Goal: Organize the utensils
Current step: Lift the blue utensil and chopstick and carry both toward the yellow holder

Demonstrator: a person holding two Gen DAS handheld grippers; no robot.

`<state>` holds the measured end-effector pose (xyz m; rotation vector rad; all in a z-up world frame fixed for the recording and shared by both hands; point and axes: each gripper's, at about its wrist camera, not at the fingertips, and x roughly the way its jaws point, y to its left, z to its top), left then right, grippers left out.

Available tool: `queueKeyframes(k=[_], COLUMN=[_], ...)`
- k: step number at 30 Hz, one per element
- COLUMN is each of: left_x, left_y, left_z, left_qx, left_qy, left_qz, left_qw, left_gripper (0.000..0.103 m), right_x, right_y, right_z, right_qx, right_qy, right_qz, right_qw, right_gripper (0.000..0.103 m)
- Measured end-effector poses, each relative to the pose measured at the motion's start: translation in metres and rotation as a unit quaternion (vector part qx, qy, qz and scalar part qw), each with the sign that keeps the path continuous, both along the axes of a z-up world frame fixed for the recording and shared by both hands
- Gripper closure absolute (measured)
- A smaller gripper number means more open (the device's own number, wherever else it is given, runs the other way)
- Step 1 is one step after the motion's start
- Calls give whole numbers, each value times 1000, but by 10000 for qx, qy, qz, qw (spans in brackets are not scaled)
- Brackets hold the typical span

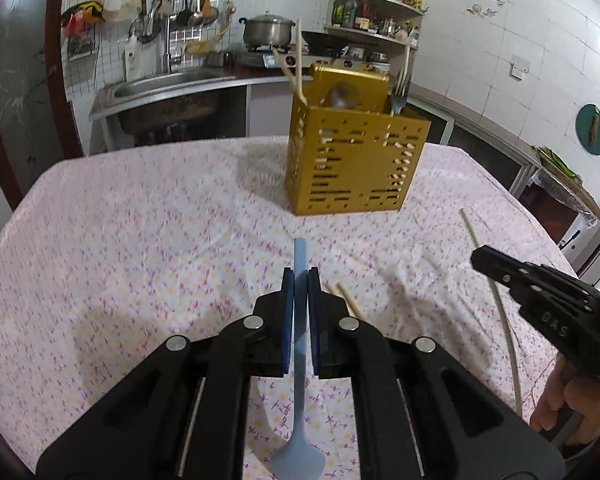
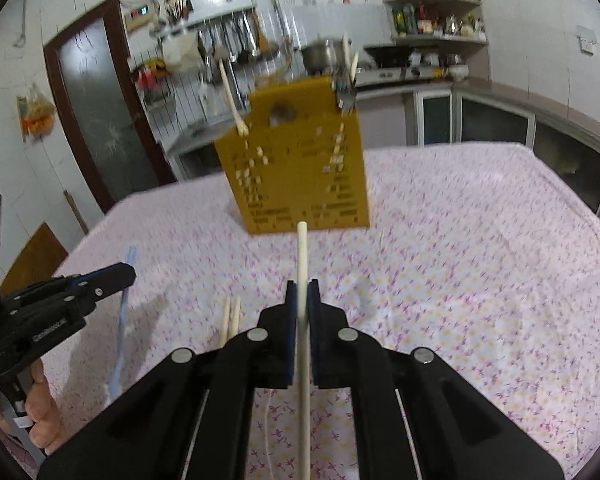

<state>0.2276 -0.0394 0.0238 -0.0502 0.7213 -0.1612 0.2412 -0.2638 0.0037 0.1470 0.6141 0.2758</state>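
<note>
**Q:** What does each claw hold, and where do the utensils belong?

**A:** The left claw (image 1: 301,280) is clenched on the handle of a blue spoon (image 1: 300,400), bowl end hanging toward the camera. The right claw (image 2: 302,292) is clenched on a single pale chopstick (image 2: 303,320), its tip pointing at the yellow perforated caddy (image 1: 352,160). The caddy stands upright on the bench (image 1: 140,240), well apart from both claws, and already carries chopsticks (image 1: 298,68) at one side and a fork (image 1: 399,92) at the other.

**Q:** What is left on the bench?

**A:** A pair of chopsticks (image 2: 231,320) lies on the cloth between the two claws.

**Q:** What could go wrong from here?

**A:** Judged from these views: the chopstick is pinched along a thin round shaft, so it may pivot or slip in the pads as it is tilted upright. The spoon is gripped on its handle with the heavier bowl trailing (a poor balance), so it may swing. Either tip could strike the caddy's rim or the utensils already standing in it, and a light caddy might tip. The two claws approaching one opening together may collide.
</note>
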Motion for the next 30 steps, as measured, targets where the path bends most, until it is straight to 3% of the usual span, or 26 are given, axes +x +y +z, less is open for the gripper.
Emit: queueKeyframes(k=[4,14,30], left_x=[-4,-8,31], left_y=[-2,-4,10], left_z=[9,32,90], left_qx=[33,-2,-230], left_qy=[-105,-411,-843], left_qz=[-71,-187,-174], left_qw=[9999,9990,9960], left_gripper=[97,97,97], right_x=[-13,-16,12], right_y=[-12,-20,-11], right_z=[11,24,59], right_qx=[141,416,610], right_qy=[-352,-587,-1209], right_qz=[-84,-125,-52], right_qw=[9992,9973,9908], right_gripper=[97,97,97])
